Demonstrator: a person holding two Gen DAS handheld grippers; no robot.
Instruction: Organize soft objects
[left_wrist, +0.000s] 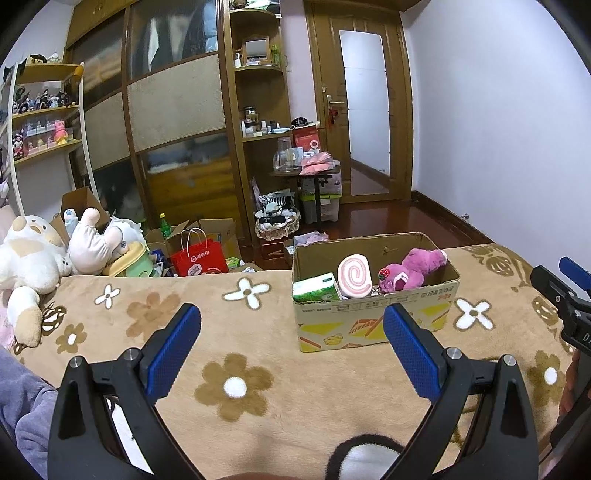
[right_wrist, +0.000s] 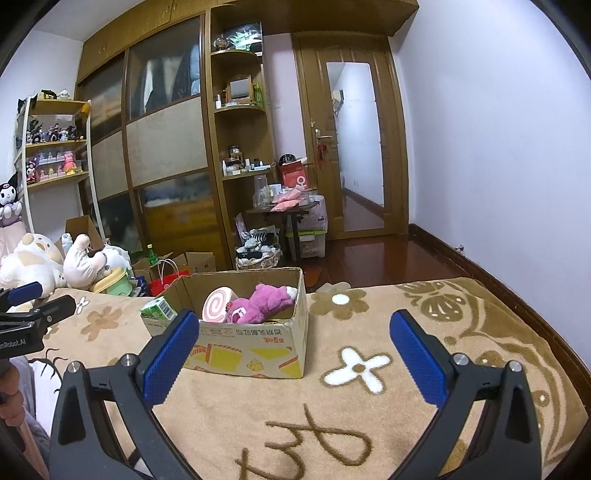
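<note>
A cardboard box (left_wrist: 373, 325) stands on the beige flowered blanket (left_wrist: 258, 332). Inside it lie a pink swirl-roll plush (left_wrist: 355, 276), a purple-pink bear plush (left_wrist: 413, 271) and a green-white tissue pack (left_wrist: 316, 288). My left gripper (left_wrist: 291, 321) is open and empty, hovering above the blanket in front of the box. In the right wrist view the box (right_wrist: 255, 343) with the roll plush (right_wrist: 218, 304) and bear (right_wrist: 264, 302) sits ahead to the left. My right gripper (right_wrist: 290, 328) is open and empty. A black-and-white soft thing (left_wrist: 364, 458) peeks in at the bottom edge below my left gripper.
Large white plush toys (left_wrist: 33, 254) and a green-yellow toy (left_wrist: 129, 260) lie at the blanket's far left. Beyond the bed edge are a red paper bag (left_wrist: 199, 258), open boxes, a wardrobe, shelves and a door. The right gripper (left_wrist: 569, 295) shows at the left wrist view's right edge.
</note>
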